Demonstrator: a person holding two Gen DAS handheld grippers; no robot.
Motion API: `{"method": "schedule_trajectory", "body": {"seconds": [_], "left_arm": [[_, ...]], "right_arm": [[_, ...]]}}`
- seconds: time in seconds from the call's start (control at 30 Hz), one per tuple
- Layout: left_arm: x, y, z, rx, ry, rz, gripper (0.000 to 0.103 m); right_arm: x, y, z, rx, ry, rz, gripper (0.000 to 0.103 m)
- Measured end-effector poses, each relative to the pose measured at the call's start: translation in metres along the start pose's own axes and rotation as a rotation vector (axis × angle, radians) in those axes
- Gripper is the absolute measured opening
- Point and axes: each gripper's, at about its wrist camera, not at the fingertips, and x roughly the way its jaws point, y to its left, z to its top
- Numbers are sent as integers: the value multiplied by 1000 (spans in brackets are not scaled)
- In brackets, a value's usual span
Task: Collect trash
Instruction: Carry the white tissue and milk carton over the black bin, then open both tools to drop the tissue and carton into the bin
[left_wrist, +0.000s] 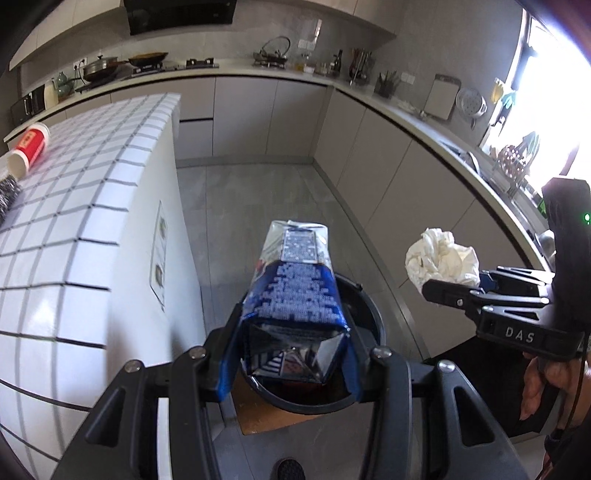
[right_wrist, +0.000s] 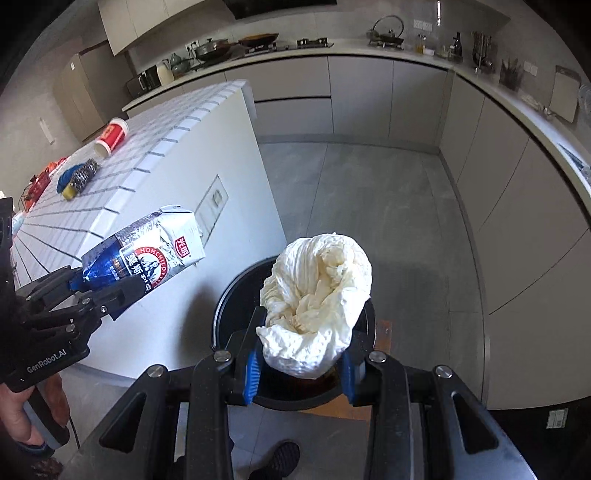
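Note:
My left gripper (left_wrist: 293, 325) is shut on a blue and silver milk carton (left_wrist: 295, 284) and holds it above a black round trash bin (left_wrist: 369, 325) on the floor. The carton also shows in the right wrist view (right_wrist: 147, 254), held by the left gripper (right_wrist: 107, 286). My right gripper (right_wrist: 303, 332) is shut on a crumpled white paper wad (right_wrist: 317, 295) over the bin (right_wrist: 229, 299). In the left wrist view the right gripper (left_wrist: 443, 286) holds the wad (left_wrist: 441, 258) to the right of the carton.
A white tiled island counter (left_wrist: 74, 206) stands left of the bin. On it lie a red paper cup (right_wrist: 110, 136), a steel scourer (right_wrist: 83, 175) and a blue item (right_wrist: 66, 177). Grey cabinets (right_wrist: 498, 192) line the back and right. The bin stands on a brown board (left_wrist: 266, 413).

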Motion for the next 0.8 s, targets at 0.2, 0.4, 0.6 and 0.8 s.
{"method": "schedule_trajectory", "body": {"seconds": [0.2,0.4,0.6,0.8], "left_arm": [[25,-6,-8,2,53,16,47],[53,-11,-16,-5,108,7,47],[84,-8,-27,-30,162,-4,49],[99,-3,-43,-39,197,176,84]], "right_arm": [[25,-11,-7,-25,54,37,37],[64,-15,-13,-77,137,81,37],[103,-15,-17,-184,206,96,39],[140,-24,-40,-286,249,8,103]]}}
